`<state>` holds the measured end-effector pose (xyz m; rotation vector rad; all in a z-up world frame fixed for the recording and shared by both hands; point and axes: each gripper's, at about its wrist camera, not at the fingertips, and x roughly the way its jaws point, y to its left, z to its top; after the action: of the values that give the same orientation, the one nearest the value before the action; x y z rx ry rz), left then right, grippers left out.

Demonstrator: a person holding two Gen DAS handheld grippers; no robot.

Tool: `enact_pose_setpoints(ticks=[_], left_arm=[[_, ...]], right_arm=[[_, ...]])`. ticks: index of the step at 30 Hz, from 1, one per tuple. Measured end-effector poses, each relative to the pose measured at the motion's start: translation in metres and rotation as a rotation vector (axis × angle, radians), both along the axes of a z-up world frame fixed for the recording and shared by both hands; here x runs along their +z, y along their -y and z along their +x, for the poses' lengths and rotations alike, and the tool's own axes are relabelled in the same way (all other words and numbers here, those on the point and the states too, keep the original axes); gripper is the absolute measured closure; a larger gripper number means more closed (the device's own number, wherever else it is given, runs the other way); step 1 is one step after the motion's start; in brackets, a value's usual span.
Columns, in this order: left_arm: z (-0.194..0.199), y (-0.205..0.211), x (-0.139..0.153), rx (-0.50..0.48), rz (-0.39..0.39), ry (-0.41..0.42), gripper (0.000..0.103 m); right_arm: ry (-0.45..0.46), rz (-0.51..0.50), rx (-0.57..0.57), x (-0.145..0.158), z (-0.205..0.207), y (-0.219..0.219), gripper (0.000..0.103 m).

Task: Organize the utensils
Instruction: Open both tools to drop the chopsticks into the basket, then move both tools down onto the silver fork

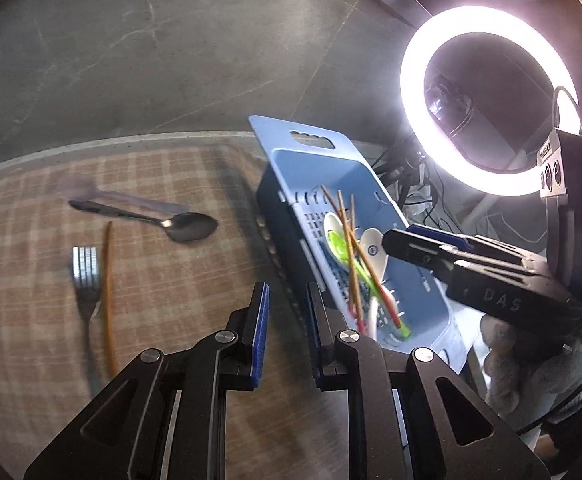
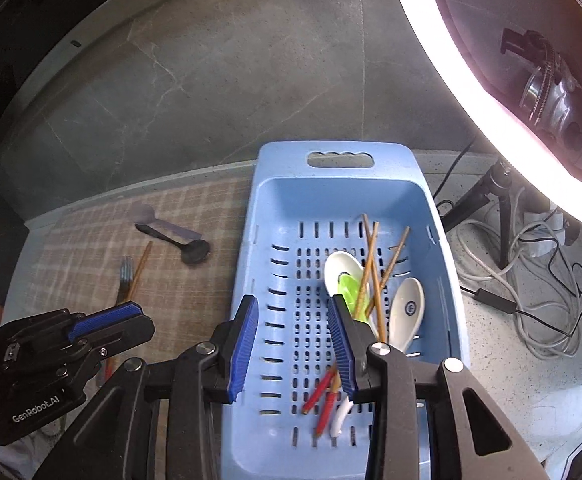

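Both grippers hang parted and empty: the right gripper (image 2: 293, 344) over a blue basket (image 2: 269, 208), the left gripper (image 1: 287, 332) over the edge of a checked mat (image 1: 151, 184) beside it, its blue pads a narrow gap apart. A lit ring light (image 1: 411, 60) glares at the right above a tangle of cables (image 2: 531, 280). Inside the perforated basket lie two white ceramic spoons (image 2: 409, 308), a green spoon (image 2: 347, 286) and red-handled chopsticks (image 2: 371, 256), crossed in a loose pile toward its right side. On the mat, well apart from the basket, rest a metal spoon (image 1: 189, 226), a pale purple spoon (image 1: 131, 200), a fork (image 1: 87, 276) and one chopstick (image 1: 109, 288) just beside the fork.
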<state>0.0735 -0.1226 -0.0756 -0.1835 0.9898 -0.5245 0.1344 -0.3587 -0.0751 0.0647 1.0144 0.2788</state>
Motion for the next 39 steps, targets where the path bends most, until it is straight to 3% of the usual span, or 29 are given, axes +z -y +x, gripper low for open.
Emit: enact_pose_setpoints(ticks=[10, 14, 24, 39], left_arm=[[-0.019, -0.113, -0.033, 0.087, 0.065, -0.084, 0.087], [-0.023, -0.129, -0.046, 0.116, 0.074, -0.106, 0.087], [-0.020, -0.115, -0.069, 0.146, 0.071, -0.147, 0.087], [0.000, -0.092, -0.083, 0.214, 0.121, -0.146, 0.087]], right_arm=[[-0.040, 0.099, 0.095, 0.001, 0.011, -0.086, 0.067], [-0.079, 0.124, 0.186, -0.009, 0.030, -0.132, 0.067], [-0.228, 0.140, 0.325, -0.054, 0.073, -0.207, 0.067], [-0.332, 0.157, 0.375, -0.099, 0.100, -0.225, 0.071]])
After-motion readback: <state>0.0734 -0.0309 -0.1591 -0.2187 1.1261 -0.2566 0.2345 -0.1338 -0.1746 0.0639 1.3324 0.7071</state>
